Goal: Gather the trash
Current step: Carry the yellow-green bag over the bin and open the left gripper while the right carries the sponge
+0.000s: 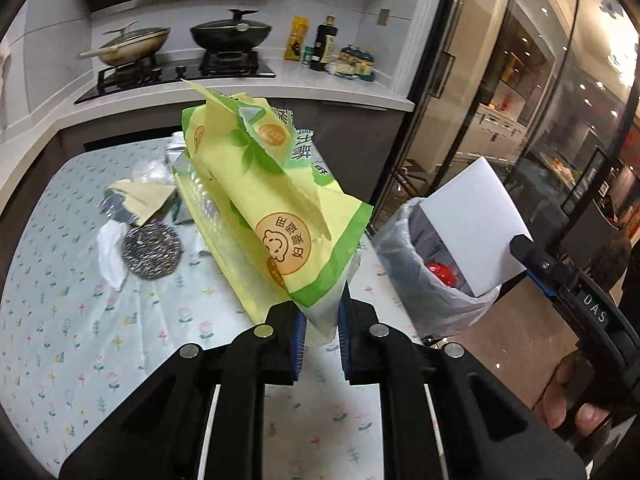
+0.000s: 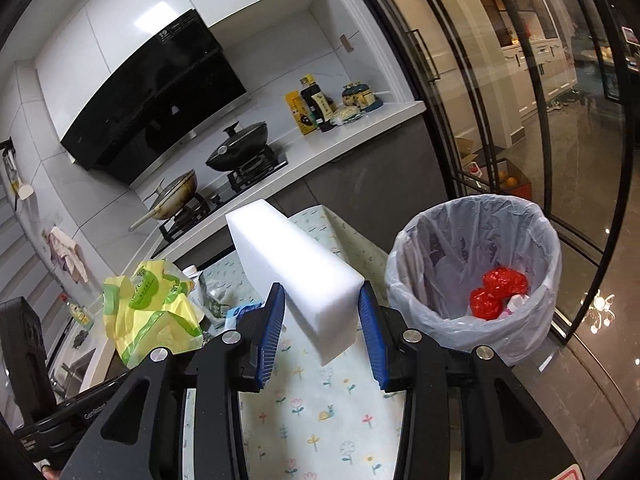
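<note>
My left gripper (image 1: 322, 320) is shut on a yellow-green plastic wrapper (image 1: 276, 208) and holds it above the floral tablecloth; the wrapper also shows in the right wrist view (image 2: 148, 312). My right gripper (image 2: 322, 320) is shut on a white foam block (image 2: 296, 272), which also shows in the left wrist view (image 1: 476, 232) held over the bin. The trash bin (image 2: 476, 280) with a clear liner stands right of the table; in the left wrist view the bin (image 1: 404, 264) is to the right. Red crumpled trash (image 2: 496, 288) lies inside.
On the table (image 1: 60, 320) lie a steel scouring ball (image 1: 152, 252), white tissue (image 1: 110, 256), foil and paper scraps (image 1: 132, 200). Behind is a kitchen counter with a stove, pans (image 1: 230, 34) and bottles (image 1: 324, 44). Glass sliding doors (image 2: 520, 120) stand to the right.
</note>
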`<act>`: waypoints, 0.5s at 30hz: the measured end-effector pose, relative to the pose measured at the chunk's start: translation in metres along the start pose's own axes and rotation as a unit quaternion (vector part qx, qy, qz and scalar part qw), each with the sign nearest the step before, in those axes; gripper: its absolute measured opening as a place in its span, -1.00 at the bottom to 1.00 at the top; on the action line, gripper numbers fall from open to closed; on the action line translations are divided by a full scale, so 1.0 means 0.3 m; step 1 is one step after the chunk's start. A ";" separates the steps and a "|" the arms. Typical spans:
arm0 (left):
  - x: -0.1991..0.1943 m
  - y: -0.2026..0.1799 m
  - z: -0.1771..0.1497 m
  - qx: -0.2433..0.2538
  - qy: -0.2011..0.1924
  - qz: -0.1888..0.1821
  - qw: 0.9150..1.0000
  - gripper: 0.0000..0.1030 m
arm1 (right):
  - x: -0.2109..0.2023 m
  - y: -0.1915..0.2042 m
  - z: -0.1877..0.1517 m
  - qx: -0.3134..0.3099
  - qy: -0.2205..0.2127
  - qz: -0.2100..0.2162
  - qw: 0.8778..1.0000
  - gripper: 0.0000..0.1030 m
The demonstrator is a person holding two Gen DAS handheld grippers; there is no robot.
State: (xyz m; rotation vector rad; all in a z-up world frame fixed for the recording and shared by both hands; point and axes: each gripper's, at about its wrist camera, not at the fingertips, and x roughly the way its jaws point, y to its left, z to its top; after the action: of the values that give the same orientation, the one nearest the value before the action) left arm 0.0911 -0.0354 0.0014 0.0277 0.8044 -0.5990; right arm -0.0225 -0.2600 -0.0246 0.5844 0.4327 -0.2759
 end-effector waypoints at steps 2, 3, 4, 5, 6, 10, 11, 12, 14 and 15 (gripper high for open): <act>0.027 -0.074 0.013 0.018 0.004 -0.016 1.000 -0.73 | -0.015 -0.053 0.018 0.011 -0.008 -0.012 1.000 -0.29; 0.042 -0.109 0.019 0.027 0.007 -0.025 0.999 -0.74 | -0.022 -0.082 0.027 0.017 -0.012 -0.019 1.000 -0.29; 0.053 -0.135 0.021 0.033 0.009 -0.032 0.999 -0.73 | -0.028 -0.111 0.035 0.022 -0.016 -0.026 0.999 -0.29; 0.070 -0.173 0.027 0.043 0.012 -0.041 0.998 -0.73 | -0.035 -0.135 0.041 0.026 -0.019 -0.033 0.999 -0.29; 0.084 -0.205 0.031 0.051 0.014 -0.049 0.997 -0.73 | -0.040 -0.158 0.047 0.029 -0.022 -0.040 0.999 -0.29; 0.153 -0.328 0.047 0.081 0.028 -0.082 0.993 -0.73 | -0.061 -0.235 0.065 0.040 -0.031 -0.063 0.997 -0.29; 0.173 -0.358 0.048 0.086 0.033 -0.089 0.992 -0.73 | -0.066 -0.255 0.068 0.043 -0.034 -0.069 0.996 -0.29; 0.193 -0.387 0.051 0.091 0.038 -0.096 0.990 -0.73 | -0.072 -0.274 0.073 0.047 -0.035 -0.073 0.996 -0.29; 0.233 -0.438 0.052 0.102 0.048 -0.108 0.988 -0.73 | -0.085 -0.311 0.079 0.054 -0.038 -0.081 0.994 -0.29; 0.255 -0.463 0.053 0.107 0.053 -0.114 0.986 -0.72 | -0.090 -0.329 0.081 0.057 -0.039 -0.086 0.994 -0.29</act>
State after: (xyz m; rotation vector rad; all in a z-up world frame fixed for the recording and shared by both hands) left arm 0.0716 -0.1931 -0.0122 0.1670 0.8505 -0.9062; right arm -0.0751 -0.3498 -0.0403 0.6468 0.3941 -0.4894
